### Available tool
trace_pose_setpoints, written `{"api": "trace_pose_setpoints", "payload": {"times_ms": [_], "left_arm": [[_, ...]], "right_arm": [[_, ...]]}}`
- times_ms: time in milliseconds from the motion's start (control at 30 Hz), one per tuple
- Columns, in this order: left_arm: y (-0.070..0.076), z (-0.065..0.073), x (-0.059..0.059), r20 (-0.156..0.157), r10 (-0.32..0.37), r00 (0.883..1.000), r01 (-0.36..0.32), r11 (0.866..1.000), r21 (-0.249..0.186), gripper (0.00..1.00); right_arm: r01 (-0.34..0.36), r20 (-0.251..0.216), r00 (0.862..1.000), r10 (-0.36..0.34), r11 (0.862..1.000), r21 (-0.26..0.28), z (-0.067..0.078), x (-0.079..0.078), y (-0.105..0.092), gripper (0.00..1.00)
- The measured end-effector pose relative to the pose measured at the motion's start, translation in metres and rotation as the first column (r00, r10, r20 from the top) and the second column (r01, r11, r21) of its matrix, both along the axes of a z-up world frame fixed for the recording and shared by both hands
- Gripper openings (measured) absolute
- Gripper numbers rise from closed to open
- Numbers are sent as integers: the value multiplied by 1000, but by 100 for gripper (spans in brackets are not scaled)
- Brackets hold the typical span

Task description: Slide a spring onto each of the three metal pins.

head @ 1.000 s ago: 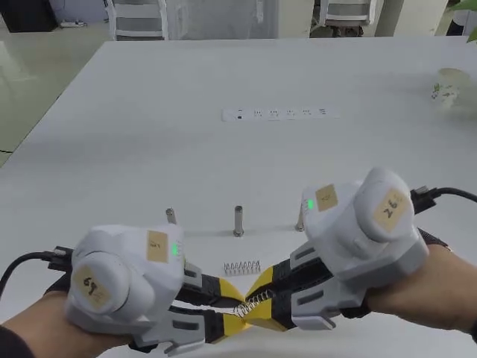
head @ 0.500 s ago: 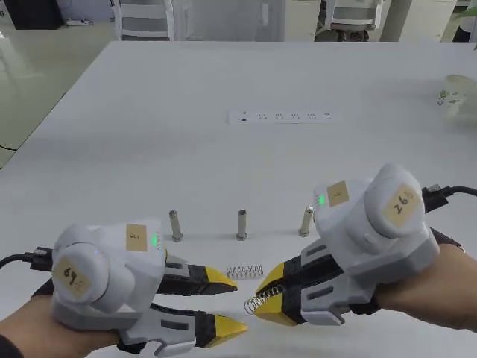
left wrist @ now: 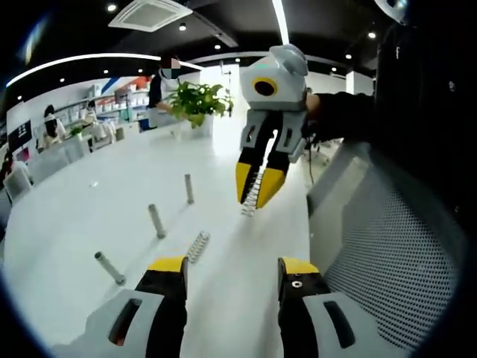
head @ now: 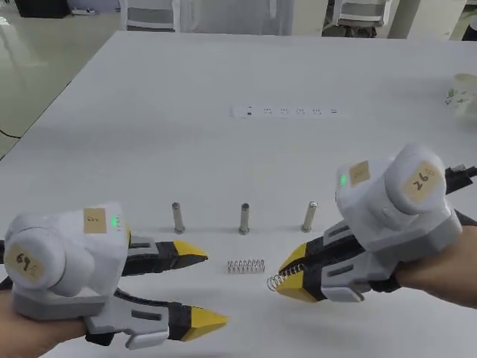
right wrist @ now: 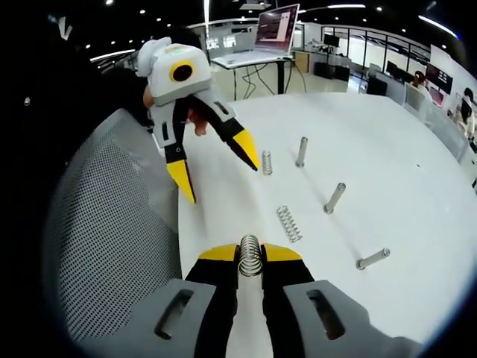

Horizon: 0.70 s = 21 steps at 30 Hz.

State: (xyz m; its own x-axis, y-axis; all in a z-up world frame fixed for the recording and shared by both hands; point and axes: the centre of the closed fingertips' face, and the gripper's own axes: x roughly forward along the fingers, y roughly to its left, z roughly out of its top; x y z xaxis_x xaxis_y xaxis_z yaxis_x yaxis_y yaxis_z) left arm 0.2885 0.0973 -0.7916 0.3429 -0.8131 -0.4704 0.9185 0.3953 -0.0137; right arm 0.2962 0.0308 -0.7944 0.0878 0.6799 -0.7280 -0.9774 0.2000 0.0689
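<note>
silvery coiled spring (head: 274,282) in clenched jaws of right gripper (head: 288,278); left gripper (head: 215,289) jaws apart

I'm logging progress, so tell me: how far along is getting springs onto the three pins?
Nothing is done yet: the left pin, middle pin and right pin all stand bare. In hand: the right tongs grip one spring; the left tongs are open and empty. Left: all three pins, with a second spring lying loose before the middle pin.
</note>
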Motion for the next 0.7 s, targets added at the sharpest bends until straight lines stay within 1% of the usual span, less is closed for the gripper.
{"api": "trace_pose_setpoints", "payload": {"times_ms": [133,267,433,500,633,700], "left_arm": [[10,-3,0,-14,49,999,-49,999,-7,47],[18,-3,0,-21,90,996,-90,996,-21,50],[23,-1,2,-17,133,991,-133,991,-34,57],[24,0,1,-15,138,990,-139,990,-36,57],[27,2,3,-9,162,987,-162,986,-46,60],[28,3,3,-11,171,985,-172,984,-47,61]], "right_arm": [[14,3,1000,-14,1000,-19,1,7,-7,8],[22,9,1000,-22,999,-39,2,14,-15,8],[30,15,999,-29,998,-62,4,22,-23,9],[31,18,999,-30,997,-68,6,24,-26,9],[27,30,999,-24,995,-97,8,30,-32,9],[25,39,999,-21,993,-116,11,35,-37,9]]}}
